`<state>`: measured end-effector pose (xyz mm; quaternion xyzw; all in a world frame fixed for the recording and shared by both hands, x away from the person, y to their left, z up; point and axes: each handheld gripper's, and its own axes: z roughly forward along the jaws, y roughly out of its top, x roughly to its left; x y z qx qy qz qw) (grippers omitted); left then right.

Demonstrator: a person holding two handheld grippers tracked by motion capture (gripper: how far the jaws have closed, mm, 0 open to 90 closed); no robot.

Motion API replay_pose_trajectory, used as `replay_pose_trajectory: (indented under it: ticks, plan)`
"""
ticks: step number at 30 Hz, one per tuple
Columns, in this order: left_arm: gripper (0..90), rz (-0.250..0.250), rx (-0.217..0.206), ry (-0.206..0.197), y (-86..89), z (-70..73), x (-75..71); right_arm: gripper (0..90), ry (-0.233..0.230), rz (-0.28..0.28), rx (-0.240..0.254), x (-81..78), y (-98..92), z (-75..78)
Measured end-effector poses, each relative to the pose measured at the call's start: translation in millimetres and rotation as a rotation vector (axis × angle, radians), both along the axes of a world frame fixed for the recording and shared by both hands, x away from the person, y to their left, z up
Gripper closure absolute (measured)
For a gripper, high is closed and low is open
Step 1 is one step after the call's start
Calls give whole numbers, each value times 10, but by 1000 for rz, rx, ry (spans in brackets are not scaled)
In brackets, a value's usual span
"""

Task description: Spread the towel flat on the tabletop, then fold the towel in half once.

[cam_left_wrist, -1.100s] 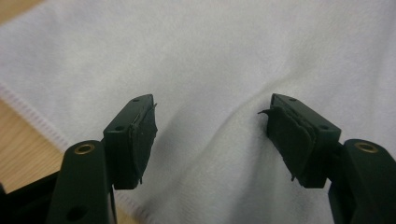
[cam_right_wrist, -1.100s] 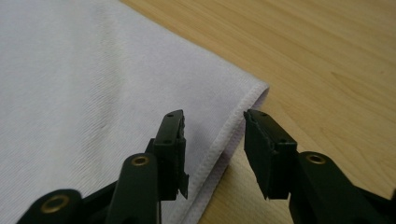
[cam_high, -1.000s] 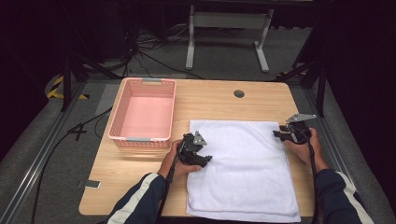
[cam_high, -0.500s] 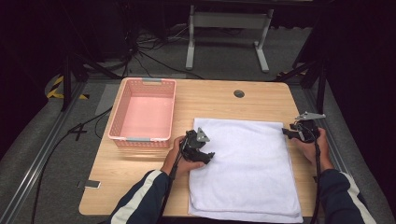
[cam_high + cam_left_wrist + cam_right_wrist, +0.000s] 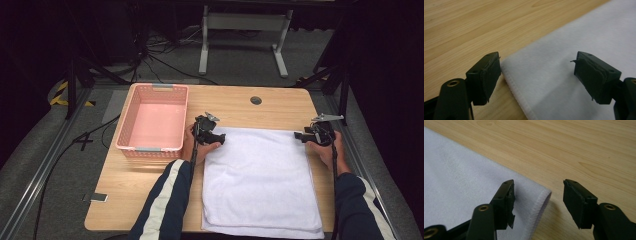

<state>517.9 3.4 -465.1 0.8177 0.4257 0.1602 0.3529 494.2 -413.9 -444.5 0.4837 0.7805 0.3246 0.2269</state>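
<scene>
We are working on the white towel (image 5: 260,180), which lies folded flat on the wooden table (image 5: 125,190), its near edge hanging at the table's front and the pink plastic basket (image 5: 152,122) standing just beside its far left corner. We keep our left gripper (image 5: 216,138) at that far left corner and our right gripper (image 5: 302,135) at the far right one, because those two corners are what let us lift or fold the cloth evenly. In the left gripper view the jaws stand wide apart, having just been opening, with the stitched corner of the towel (image 5: 564,75) lying between them but untouched by either pad. In the right gripper view the jaws have likewise just been opening and stand parted around the hemmed corner (image 5: 541,197), which rests on the wood without being pinched. With both corners released and lying flat, we judge this fold set down, and the basket stands close by, probably to receive the towel.
</scene>
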Motion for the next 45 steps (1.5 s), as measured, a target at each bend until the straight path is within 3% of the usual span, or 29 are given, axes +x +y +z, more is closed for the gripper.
replay_pose_trajectory:
  ticks: [4,8,11,12,13,14,18,23,32,35,42,45]
  plan:
    - [197,19,-21,17,-5,-39,67,406,19,-15,-26,52,32,-40]
    - [227,-13,-28,7,9,-40,63,424,35,-14,6,74,18,-81]
    - [491,-49,-56,8,13,-29,46,483,42,8,34,71,-1,-87]
    - [567,-59,-67,14,22,-27,41,627,57,34,47,60,7,-74]
    - [641,-67,-76,19,30,-25,42,627,57,34,47,60,7,-74]
    - [695,-87,-104,29,45,-34,49,720,68,62,49,58,27,-69]
    - [768,-96,-109,35,32,-31,43,796,87,73,67,65,30,-61]
    - [787,-102,-63,5,-24,17,-8,834,68,89,49,36,29,-44]
    - [791,-115,-7,-15,-93,109,-40,837,25,119,71,-31,26,27]
    - [791,-119,-17,-27,-97,120,-59,836,18,131,68,-51,47,48]
    - [791,-146,5,-90,-179,272,-241,837,-22,205,78,-186,143,213]
    - [790,-192,0,-127,-246,394,-431,837,-45,253,80,-290,183,288]
